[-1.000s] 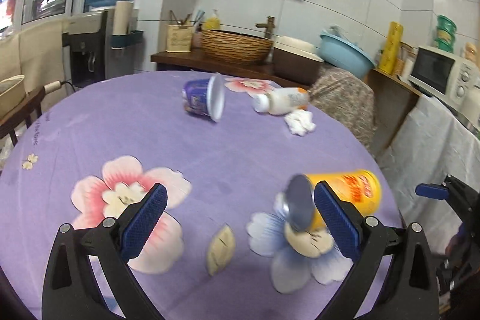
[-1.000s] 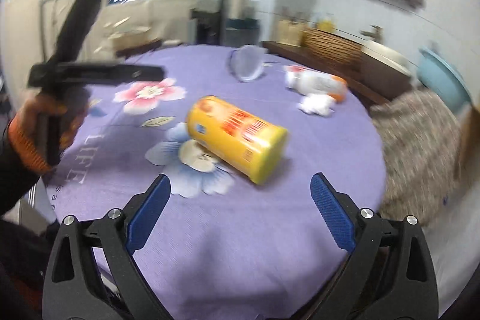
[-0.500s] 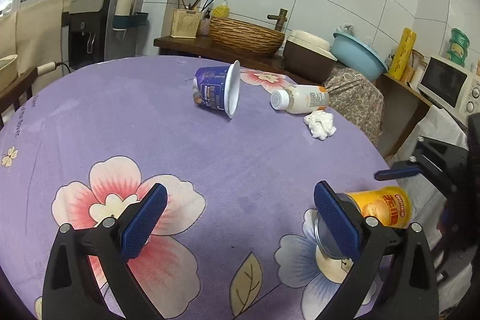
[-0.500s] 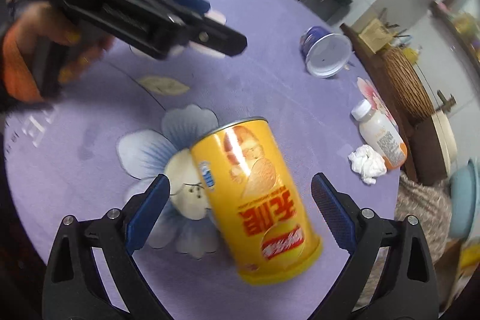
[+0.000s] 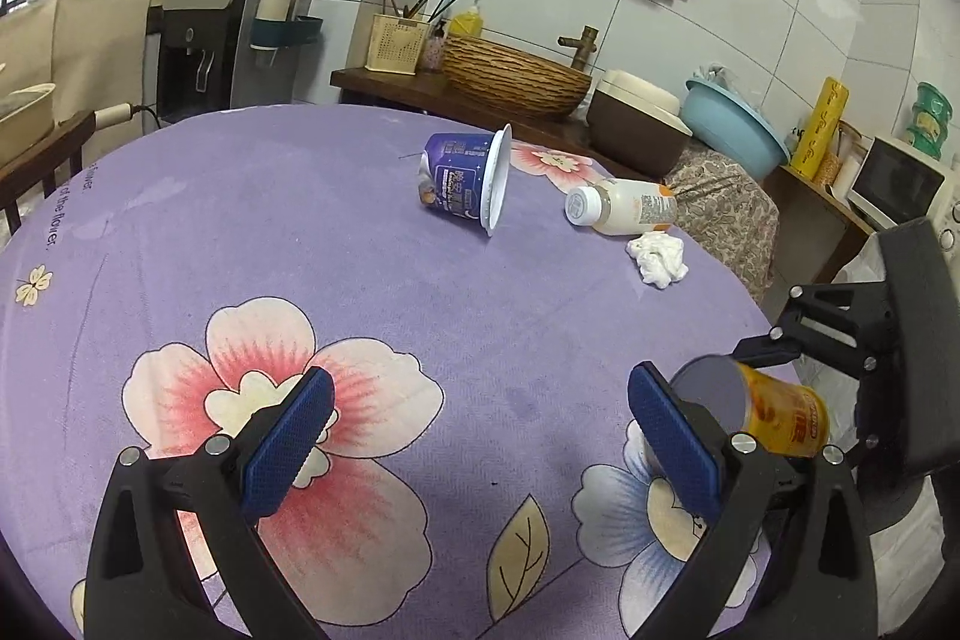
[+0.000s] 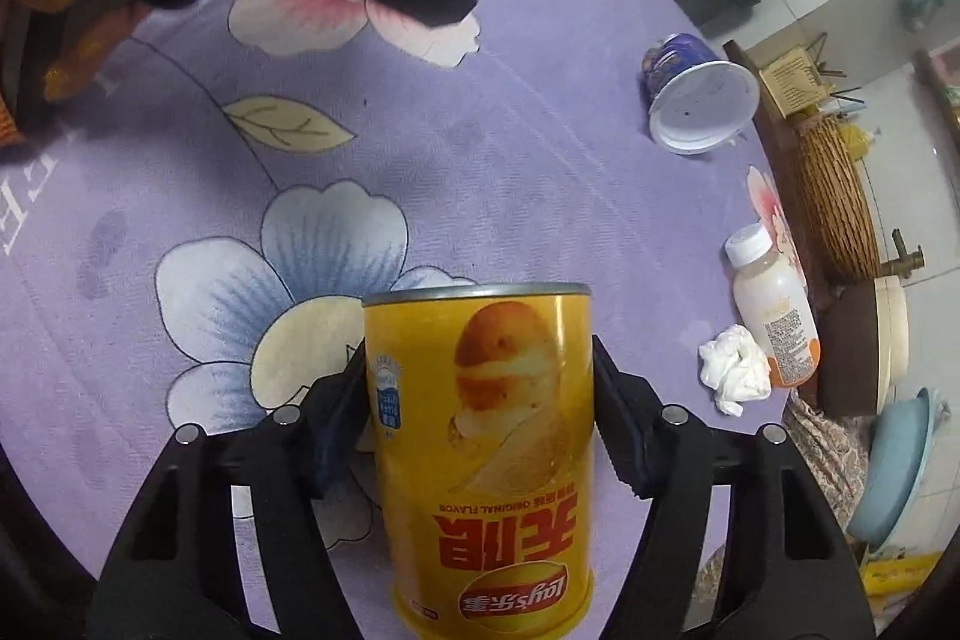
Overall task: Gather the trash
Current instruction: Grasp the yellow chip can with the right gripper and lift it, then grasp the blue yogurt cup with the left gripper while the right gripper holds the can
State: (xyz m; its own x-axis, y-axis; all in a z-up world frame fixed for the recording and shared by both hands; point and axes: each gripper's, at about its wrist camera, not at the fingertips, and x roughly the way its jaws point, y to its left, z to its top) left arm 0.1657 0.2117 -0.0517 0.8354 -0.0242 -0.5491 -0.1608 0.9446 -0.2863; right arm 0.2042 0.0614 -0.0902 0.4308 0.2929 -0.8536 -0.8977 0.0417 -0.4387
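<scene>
The right gripper (image 6: 480,418) is set astride the yellow chip can (image 6: 480,448), which lies on its side on the purple tablecloth (image 6: 480,130); its jaws are closing, and the pads appear just at the can's flanks, so a firm clamp cannot be confirmed. The can is straddled across its width, likely so that it cannot roll. The left gripper (image 5: 480,436) is held open over bare cloth. A blue cup (image 5: 465,181), bottle (image 5: 624,205) and crumpled tissue (image 5: 657,256) are left uncollected
</scene>
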